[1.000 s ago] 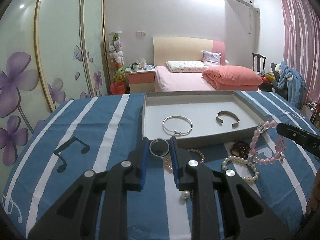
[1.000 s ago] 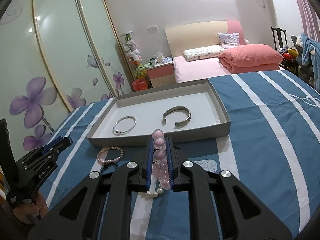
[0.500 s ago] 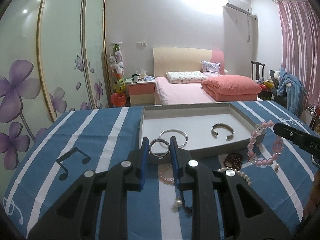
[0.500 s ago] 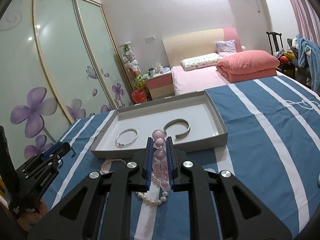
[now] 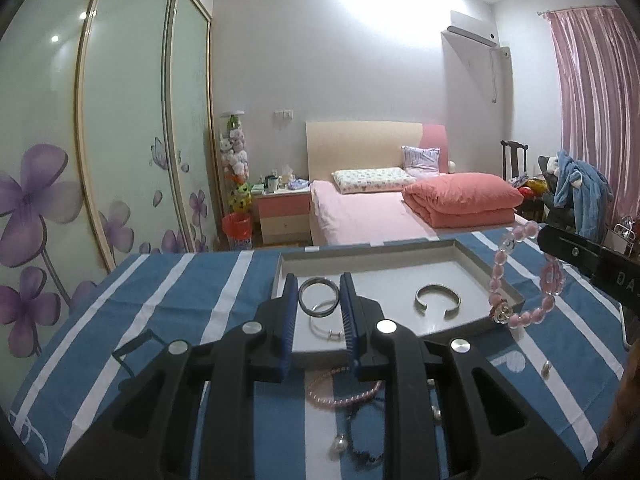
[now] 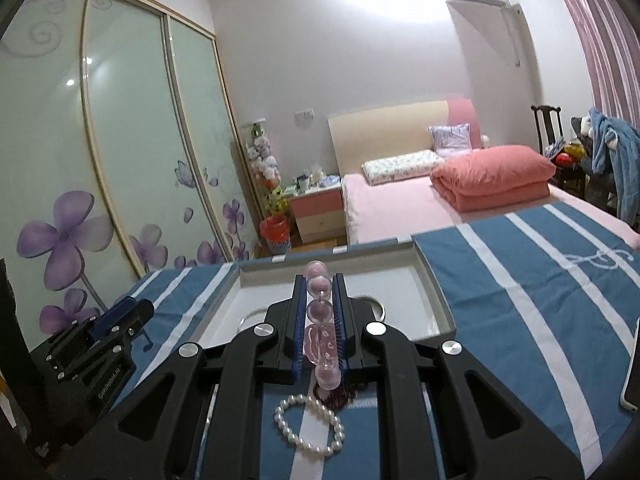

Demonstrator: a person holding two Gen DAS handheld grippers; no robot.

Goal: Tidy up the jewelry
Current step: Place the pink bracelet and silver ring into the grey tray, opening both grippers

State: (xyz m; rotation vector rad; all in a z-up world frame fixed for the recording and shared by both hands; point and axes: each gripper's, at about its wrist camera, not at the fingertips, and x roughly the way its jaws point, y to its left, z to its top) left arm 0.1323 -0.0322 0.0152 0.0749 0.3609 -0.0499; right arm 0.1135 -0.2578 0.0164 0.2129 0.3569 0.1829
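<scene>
Both tools have risen since the earlier frames, each carrying jewelry off the striped desk toward the tray [image 5: 502, 286]. Left tool [image 5: 319, 298] pinches a dark ring [image 5: 318, 297] between nearly closed jaws; right tool [image 6: 320, 312] clamps tight on a pink bead bracelet [image 6: 319, 312]. That dangling bracelet could swing and snag the tray rim. Each tool points slightly downward.

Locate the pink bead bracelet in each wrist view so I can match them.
Left wrist: pink bead bracelet hangs at right, from the right gripper, before the tray's corner.
Right wrist: bracelet at centre, clamped between the jaws.
Shared landmark: the grey tray.
</scene>
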